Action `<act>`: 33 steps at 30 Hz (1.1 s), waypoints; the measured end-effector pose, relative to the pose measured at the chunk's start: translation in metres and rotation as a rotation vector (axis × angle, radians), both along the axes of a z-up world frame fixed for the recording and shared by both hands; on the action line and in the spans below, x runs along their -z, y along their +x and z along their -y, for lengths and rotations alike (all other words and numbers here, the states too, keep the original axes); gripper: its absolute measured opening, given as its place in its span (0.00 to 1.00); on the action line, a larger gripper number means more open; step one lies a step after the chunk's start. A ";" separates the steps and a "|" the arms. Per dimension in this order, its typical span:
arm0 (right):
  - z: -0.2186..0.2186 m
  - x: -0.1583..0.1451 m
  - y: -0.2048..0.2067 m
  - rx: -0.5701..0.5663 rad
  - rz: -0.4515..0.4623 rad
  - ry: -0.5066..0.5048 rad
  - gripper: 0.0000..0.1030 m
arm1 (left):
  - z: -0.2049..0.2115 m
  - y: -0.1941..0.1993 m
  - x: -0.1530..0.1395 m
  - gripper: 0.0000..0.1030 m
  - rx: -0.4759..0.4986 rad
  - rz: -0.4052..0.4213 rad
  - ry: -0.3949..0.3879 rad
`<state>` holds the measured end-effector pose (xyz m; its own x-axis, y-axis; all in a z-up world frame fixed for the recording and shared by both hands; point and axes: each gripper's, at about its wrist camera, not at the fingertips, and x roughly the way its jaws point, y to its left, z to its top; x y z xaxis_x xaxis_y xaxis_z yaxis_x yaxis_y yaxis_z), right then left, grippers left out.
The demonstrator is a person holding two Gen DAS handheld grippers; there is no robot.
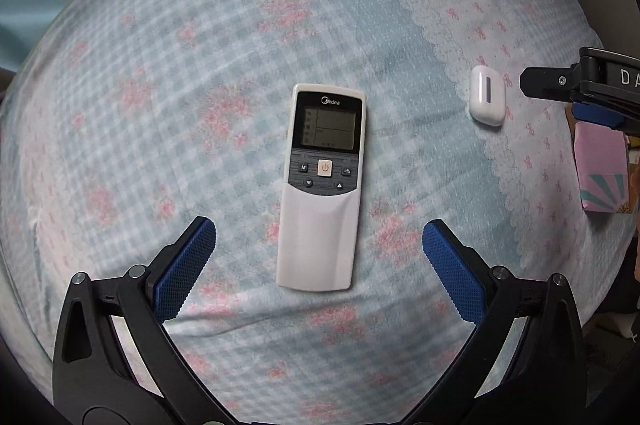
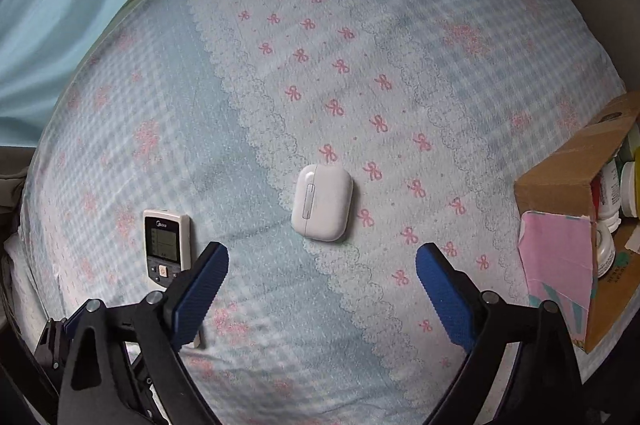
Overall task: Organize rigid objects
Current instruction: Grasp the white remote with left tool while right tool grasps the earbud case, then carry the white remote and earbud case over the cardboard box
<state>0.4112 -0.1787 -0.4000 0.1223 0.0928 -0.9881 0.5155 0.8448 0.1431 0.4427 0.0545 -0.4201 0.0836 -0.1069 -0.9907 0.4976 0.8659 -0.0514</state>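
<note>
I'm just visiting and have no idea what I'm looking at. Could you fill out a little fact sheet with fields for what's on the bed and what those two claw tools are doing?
surface: bedspread, blue check with pink bows
item 1: Midea air-conditioner remote, face up, display on top
item 2: white earbud case, closed, lying right of the remote, apart from it
left gripper: open, fingers either side of the remote's lower end, not touching
right gripper: open, just short of the earbud case
at bed's right edge: cardboard box holding bottles
</note>
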 end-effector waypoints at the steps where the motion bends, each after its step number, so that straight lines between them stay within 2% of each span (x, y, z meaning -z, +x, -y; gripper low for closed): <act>1: 0.001 0.011 0.003 0.011 -0.014 0.019 0.83 | 0.001 0.002 0.010 0.99 -0.002 -0.010 0.006; 2: 0.001 0.021 0.006 0.022 -0.027 0.035 0.80 | 0.001 0.004 0.018 0.98 -0.002 -0.015 0.008; 6: 0.003 0.050 0.015 0.053 -0.062 0.047 0.76 | 0.006 0.008 0.047 0.95 0.003 -0.035 0.029; 11: 0.002 0.071 0.019 0.061 -0.098 0.055 0.69 | 0.011 0.011 0.064 0.91 -0.005 -0.045 0.037; 12: 0.001 0.074 0.020 0.059 -0.103 0.055 0.67 | 0.013 0.012 0.067 0.83 -0.004 -0.044 0.040; 17: -0.002 0.080 0.020 0.066 -0.123 0.031 0.65 | 0.021 0.016 0.069 0.67 0.007 -0.032 0.058; 19: -0.006 0.082 0.025 0.071 -0.137 0.015 0.61 | 0.022 0.019 0.067 0.59 0.011 -0.035 0.045; 20: -0.007 0.084 0.030 0.071 -0.140 0.008 0.56 | 0.023 0.020 0.066 0.53 0.017 -0.034 0.038; 21: -0.007 0.084 0.033 0.068 -0.143 -0.003 0.47 | 0.024 0.022 0.064 0.53 0.022 -0.030 0.041; 23: -0.005 0.083 0.040 0.063 -0.146 -0.007 0.40 | 0.026 0.023 0.064 0.53 0.034 -0.029 0.044; 28: -0.001 0.081 0.043 0.064 -0.144 0.005 0.40 | 0.029 0.020 0.059 0.53 0.032 -0.027 0.030; 33: 0.004 0.062 0.034 0.063 -0.121 0.014 0.40 | 0.016 0.010 0.031 0.53 0.030 -0.002 0.008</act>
<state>0.4453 -0.1831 -0.4620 0.0082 0.1023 -0.9947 0.5820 0.8084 0.0880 0.4525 0.0383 -0.4512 0.0786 -0.1011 -0.9918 0.5230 0.8511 -0.0454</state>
